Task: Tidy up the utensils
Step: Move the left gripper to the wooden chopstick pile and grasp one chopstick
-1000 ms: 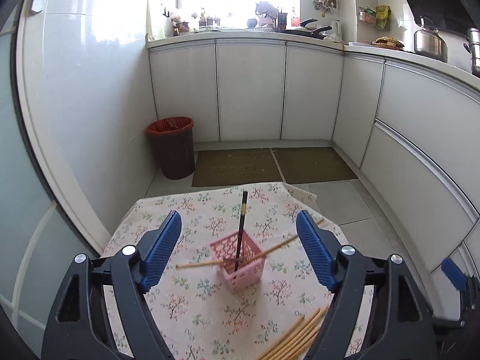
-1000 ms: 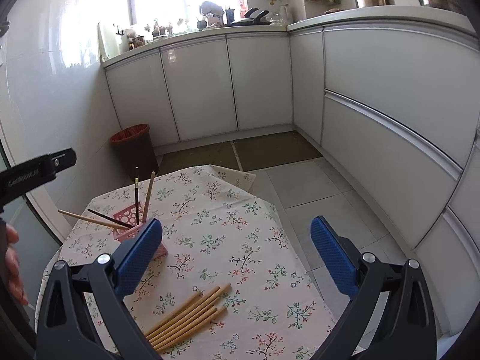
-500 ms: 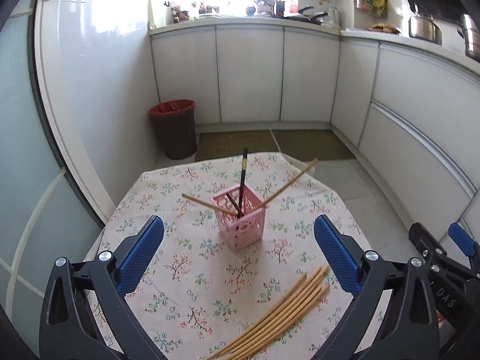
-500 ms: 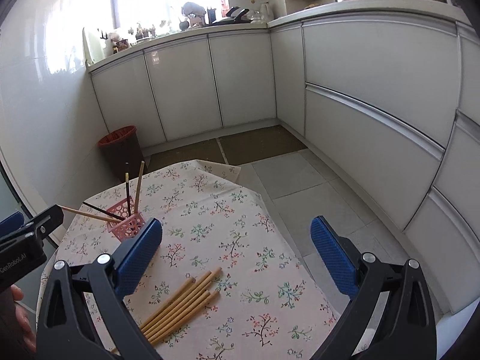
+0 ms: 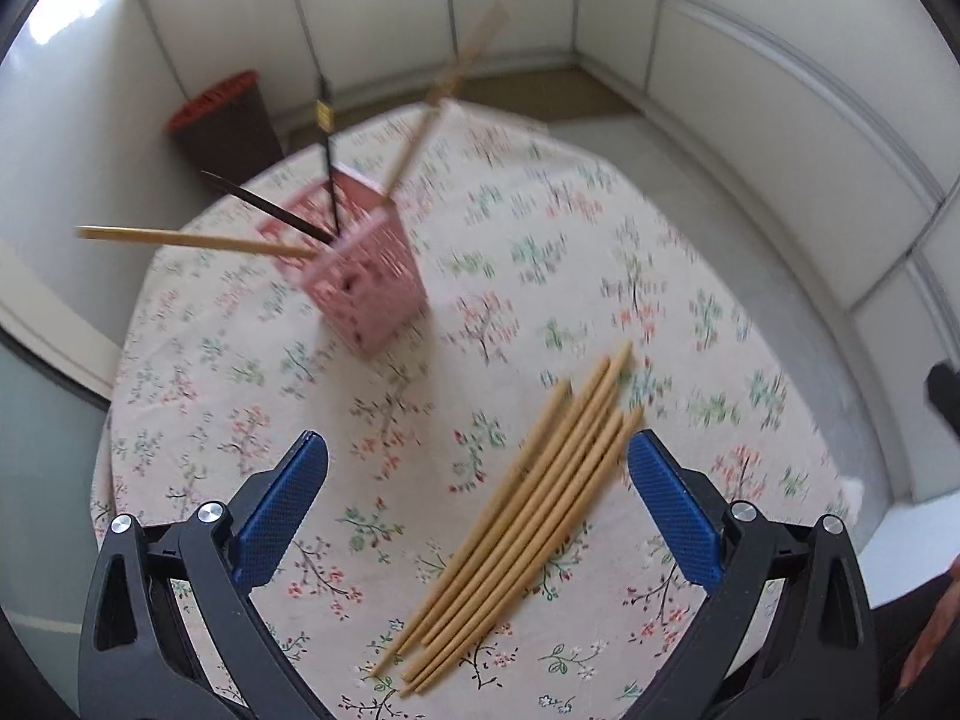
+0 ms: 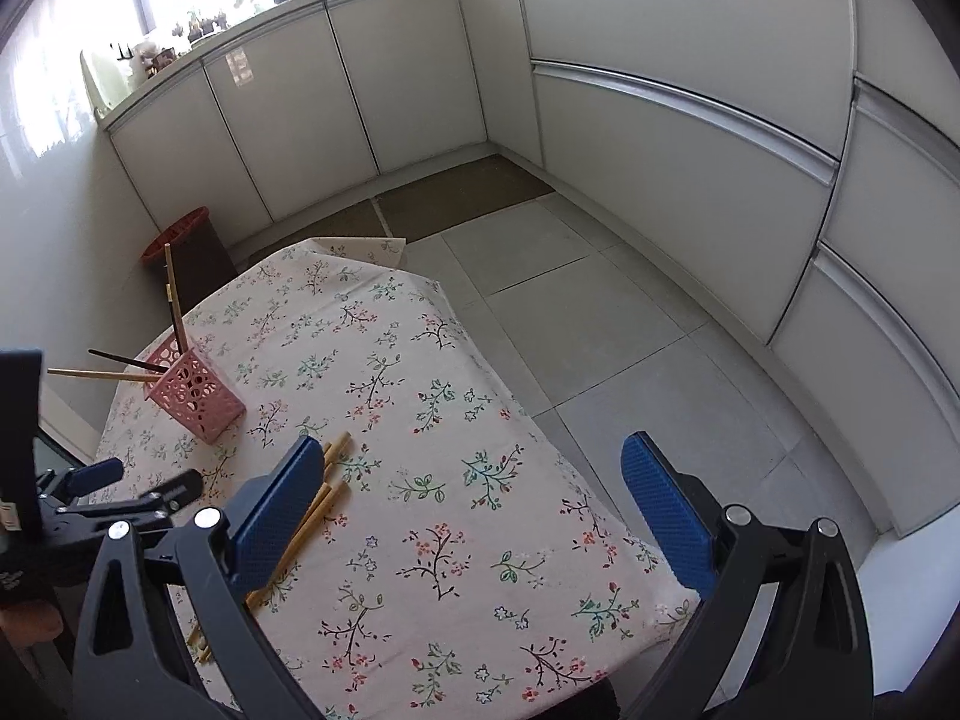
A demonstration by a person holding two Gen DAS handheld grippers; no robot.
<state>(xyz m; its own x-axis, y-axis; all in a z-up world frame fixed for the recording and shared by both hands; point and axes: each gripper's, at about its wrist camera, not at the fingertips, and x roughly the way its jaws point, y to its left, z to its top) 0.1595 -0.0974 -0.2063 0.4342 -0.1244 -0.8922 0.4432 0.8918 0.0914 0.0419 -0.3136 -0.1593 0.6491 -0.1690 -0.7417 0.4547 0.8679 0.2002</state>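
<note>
A pink perforated holder [image 5: 360, 276] [image 6: 195, 396] stands on the floral tablecloth [image 5: 540, 276] [image 6: 420, 420], with two dark and two bamboo chopsticks leaning out of it. Several loose bamboo chopsticks [image 5: 528, 516] [image 6: 312, 510] lie in a bundle on the cloth. My left gripper [image 5: 477, 498] hangs wide open right above the bundle, which lies between its blue pads, untouched. My right gripper [image 6: 474, 510] is open over the cloth, with the bundle partly hidden behind its left finger [image 6: 276, 516]. The left gripper [image 6: 120, 498] shows at the left edge of the right wrist view.
A brown bin with a red rim [image 5: 222, 114] [image 6: 186, 246] stands on the floor behind the table. White cabinets [image 6: 660, 120] run along the walls. Tiled floor [image 6: 600, 312] lies right of the table edge. A hand [image 5: 936, 630] shows at the far right.
The left gripper dropped and tipped down from near the holder to just above the chopstick bundle, jaws spreading wider. The right gripper came lower and nearer the table's right side.
</note>
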